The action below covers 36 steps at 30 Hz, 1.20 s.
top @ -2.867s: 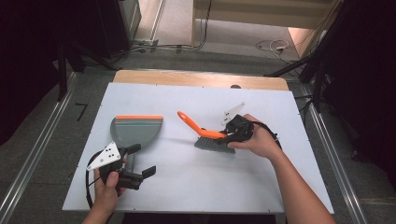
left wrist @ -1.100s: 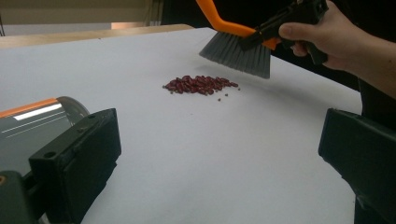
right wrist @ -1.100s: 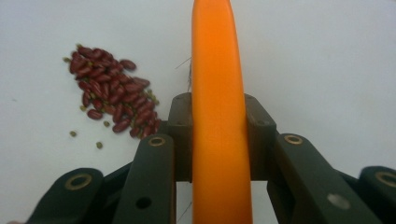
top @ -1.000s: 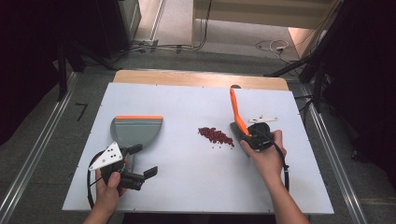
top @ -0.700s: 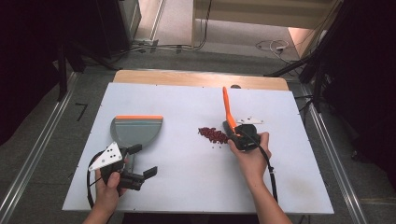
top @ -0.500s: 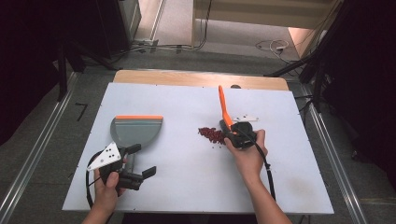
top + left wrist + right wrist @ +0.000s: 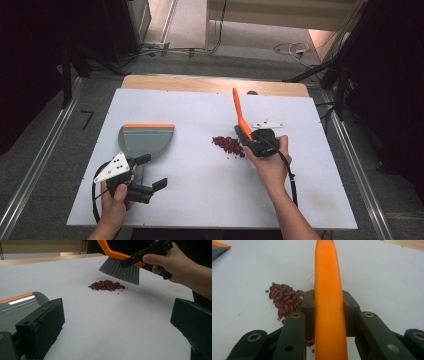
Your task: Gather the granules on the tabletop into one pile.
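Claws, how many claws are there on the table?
2. The left claw sits near the table's front left, beside the grey dustpan. The right claw is right of the beans, holding the orange brush.

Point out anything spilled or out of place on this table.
A small heap of red beans lies loose on the white table, a few strays around it. The brush, held in the right gripper, hangs just beside it; the dustpan sits apart.

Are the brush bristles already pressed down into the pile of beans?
No: in the left gripper view the brush hangs just above and behind the beans, with a gap under its bristles.
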Tool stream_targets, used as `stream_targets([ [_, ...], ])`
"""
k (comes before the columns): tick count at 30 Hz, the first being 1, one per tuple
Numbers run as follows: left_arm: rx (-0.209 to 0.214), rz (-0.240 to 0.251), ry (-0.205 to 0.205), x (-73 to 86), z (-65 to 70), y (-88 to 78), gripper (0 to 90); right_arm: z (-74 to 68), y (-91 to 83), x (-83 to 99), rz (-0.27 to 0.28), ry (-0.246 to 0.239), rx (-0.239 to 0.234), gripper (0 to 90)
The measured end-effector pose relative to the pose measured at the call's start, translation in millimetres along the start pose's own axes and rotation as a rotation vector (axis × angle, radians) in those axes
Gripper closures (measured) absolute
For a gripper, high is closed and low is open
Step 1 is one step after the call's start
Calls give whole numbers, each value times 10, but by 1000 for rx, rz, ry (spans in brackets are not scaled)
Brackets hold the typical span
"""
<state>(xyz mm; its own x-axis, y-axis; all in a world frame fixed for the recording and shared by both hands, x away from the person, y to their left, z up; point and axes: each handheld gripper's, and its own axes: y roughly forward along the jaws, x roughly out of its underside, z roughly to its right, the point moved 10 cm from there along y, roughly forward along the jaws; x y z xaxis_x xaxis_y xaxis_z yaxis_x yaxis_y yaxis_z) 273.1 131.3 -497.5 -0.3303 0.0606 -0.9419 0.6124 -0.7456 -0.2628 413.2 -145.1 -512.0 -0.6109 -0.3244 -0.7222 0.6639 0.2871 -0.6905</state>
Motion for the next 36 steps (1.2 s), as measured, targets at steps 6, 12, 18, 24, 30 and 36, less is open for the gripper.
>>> stream_targets([
  [6, -2, 4, 2, -5, -5, -6, 3, 125, -214, -15, 54, 12, -66, 685],
  [12, -7, 4, 5, -5, -7, -3, 3, 233, -434, 47, 93, -7, -128, 685],
  [18, -14, 10, 4, -12, -15, -11, 3, 357, -593, 226, 104, 8, -173, 685],
  [24, -18, 14, 11, -20, -17, -18, 3, 510, -704, 398, 116, 34, -194, 685],
  [30, -23, 19, 10, -29, -30, -43, 3, 614, -790, 550, 118, 55, -208, 685],
  [36, -30, 27, 10, -42, -42, -69, 3, 693, -873, 664, 124, 72, -219, 685],
])
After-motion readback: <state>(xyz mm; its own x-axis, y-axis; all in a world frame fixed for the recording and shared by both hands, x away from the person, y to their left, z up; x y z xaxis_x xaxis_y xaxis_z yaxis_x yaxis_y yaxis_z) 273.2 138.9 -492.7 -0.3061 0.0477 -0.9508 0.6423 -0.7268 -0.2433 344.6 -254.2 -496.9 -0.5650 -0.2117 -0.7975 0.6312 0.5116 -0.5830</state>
